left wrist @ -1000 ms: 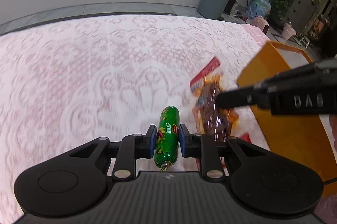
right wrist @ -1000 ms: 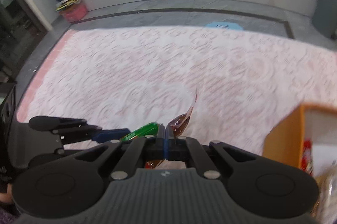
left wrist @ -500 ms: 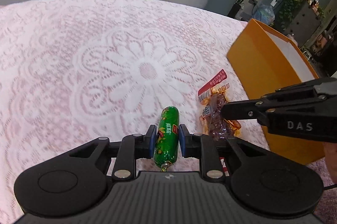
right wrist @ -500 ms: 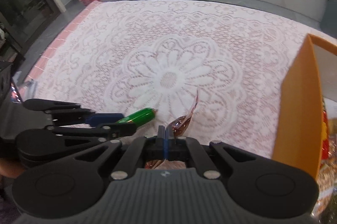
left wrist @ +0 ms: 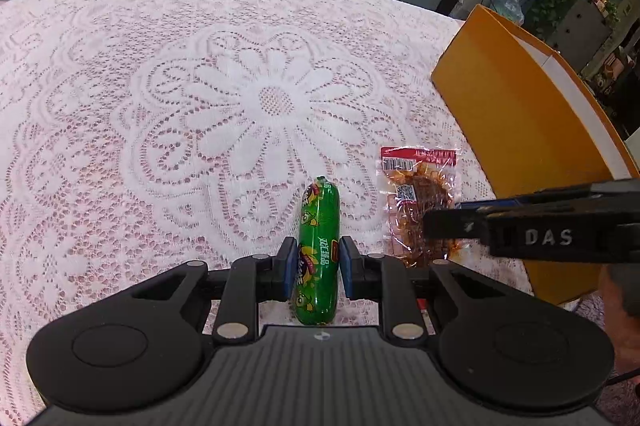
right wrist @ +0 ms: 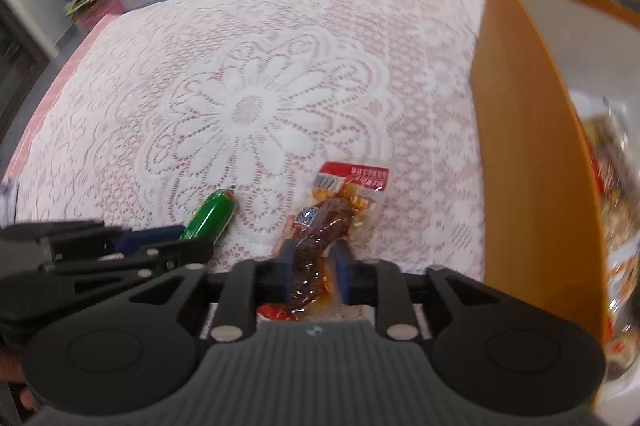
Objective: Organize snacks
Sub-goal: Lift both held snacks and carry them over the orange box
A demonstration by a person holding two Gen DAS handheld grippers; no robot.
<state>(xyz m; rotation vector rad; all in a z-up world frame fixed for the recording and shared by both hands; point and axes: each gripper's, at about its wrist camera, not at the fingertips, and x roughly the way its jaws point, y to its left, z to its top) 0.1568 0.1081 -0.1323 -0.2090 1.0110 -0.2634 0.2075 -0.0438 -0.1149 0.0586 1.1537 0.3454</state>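
While the left hand-held gripper [left wrist: 314, 268] clamps the green sausage [left wrist: 319, 250], the right hand-held gripper's [right wrist: 313, 276] jaws open around the brown packet [right wrist: 322, 230].

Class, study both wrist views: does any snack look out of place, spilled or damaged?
Nothing looks spilled or torn. The green sausage sits between the left gripper fingers, and the clear meat snack packet lies on the lace tablecloth between the opening right gripper fingers. Both are outside the orange box.

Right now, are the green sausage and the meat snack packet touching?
Apart. The left wrist view shows bare lace tablecloth between the green sausage and the meat snack packet.
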